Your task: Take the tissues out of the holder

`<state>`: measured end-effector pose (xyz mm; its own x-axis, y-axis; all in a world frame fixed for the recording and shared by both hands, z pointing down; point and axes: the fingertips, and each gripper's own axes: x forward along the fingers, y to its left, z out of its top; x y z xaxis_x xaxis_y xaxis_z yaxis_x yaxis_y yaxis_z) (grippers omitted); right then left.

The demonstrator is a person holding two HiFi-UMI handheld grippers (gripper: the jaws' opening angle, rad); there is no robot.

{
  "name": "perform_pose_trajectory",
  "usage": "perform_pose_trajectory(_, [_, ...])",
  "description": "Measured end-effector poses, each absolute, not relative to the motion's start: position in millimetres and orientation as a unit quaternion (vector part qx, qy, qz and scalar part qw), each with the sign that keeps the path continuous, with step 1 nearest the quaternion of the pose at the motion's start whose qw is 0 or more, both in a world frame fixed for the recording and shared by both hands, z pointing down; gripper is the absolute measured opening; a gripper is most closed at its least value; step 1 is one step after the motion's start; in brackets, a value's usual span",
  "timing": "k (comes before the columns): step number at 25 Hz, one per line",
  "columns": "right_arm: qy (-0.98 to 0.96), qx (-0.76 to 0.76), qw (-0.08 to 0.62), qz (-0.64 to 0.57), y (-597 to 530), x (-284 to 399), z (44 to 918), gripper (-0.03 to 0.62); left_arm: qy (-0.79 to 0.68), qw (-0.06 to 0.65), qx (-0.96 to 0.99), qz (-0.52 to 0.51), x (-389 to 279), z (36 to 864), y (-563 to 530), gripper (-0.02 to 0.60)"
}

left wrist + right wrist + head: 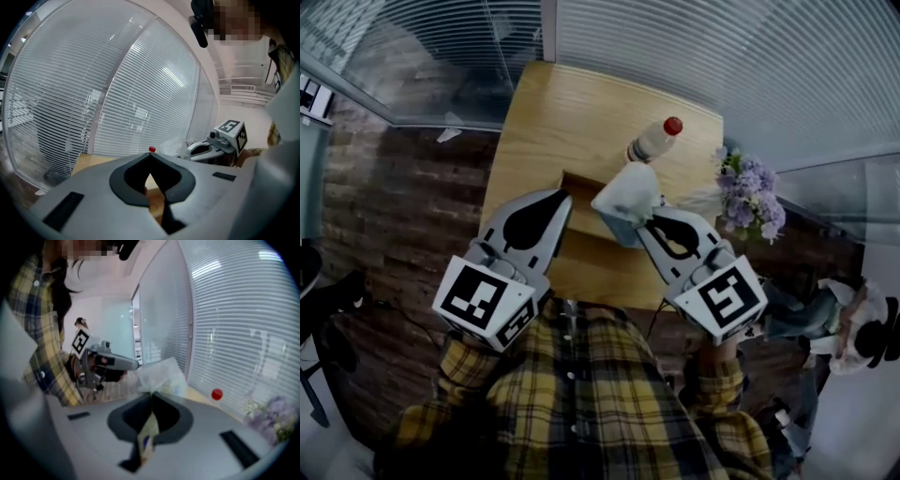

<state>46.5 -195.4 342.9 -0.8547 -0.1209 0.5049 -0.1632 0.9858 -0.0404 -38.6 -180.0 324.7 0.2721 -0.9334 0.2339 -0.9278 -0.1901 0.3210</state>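
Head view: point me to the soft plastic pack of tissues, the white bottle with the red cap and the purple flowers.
Soft plastic pack of tissues (623, 195), head view, middle of its crumpled wrapper.
White bottle with red cap (649, 143), head view, its body.
Purple flowers (752, 187), head view, the blossom cluster.

Dim light is muting the head view; brighter light is coming through the white slatted blinds (117, 93) — both gripper views are bending and darkening at their edges.

One bottle (654, 141) — one tissue pack (628, 199)
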Motion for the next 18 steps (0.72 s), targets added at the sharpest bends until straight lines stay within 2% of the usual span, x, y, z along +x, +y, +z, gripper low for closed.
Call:
perform_pose_trajectory(9, [-0.971,0.131,0.182,0.080,-196.7,75.9,310.8,0.017,-0.577,0.205,0.791,0.007,-16.4,325.3,-180.8,0.009])
perform_pose_trajectory(18, [-0.961,0.176,0.158,0.142,-204.3,103.7,326.6,0.017,-0.552,0.206,0.808,0.017,7.9,324.4,-192.2,0.009])
